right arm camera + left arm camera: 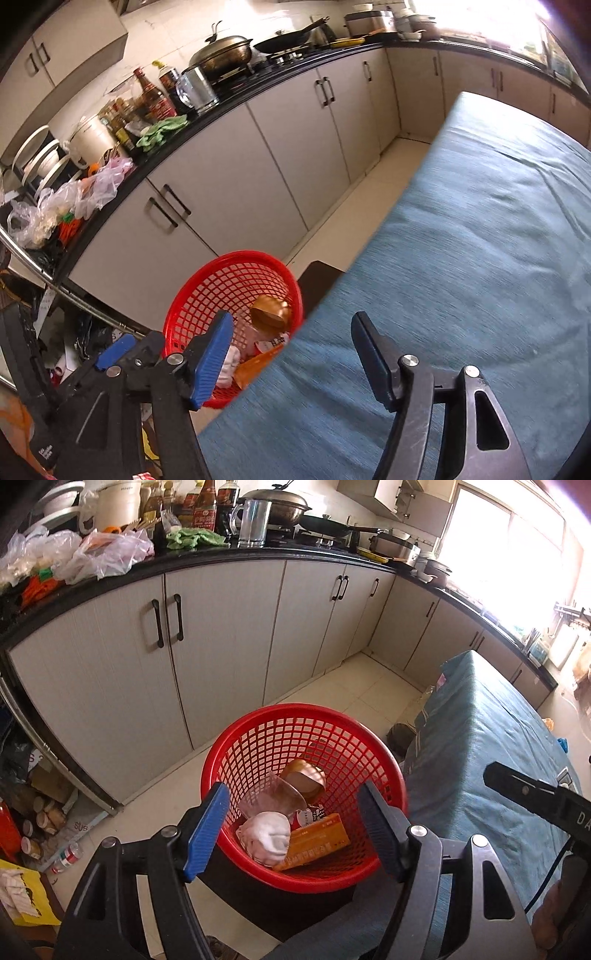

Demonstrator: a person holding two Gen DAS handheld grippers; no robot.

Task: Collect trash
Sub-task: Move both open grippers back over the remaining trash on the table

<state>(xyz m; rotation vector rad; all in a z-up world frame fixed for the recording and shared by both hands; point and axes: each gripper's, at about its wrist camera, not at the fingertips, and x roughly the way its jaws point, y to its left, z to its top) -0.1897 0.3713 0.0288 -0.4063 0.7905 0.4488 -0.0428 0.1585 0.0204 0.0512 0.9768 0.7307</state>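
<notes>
Trash, left wrist view: a crumpled white wad (266, 835), an orange box (317, 843), a clear plastic cup (272, 796) and a brown-gold container (303, 778) lie at the bottom of my red mesh basket (258, 738).
Basket: it stands on the pale floor, between the grey cabinets (207, 635) and the teal-covered table (491, 746).
My left gripper (295, 830): jaws wide apart over the basket mouth, nothing between them.
Trash, right wrist view: the same pieces show inside the red basket (207, 295), partly hidden by the table edge.
My right gripper (291, 354): jaws wide, holding nothing, above the teal cloth (480, 240) beside the basket.
Counter (229, 107): crowded with bottles, pans and plastic bags.
</notes>
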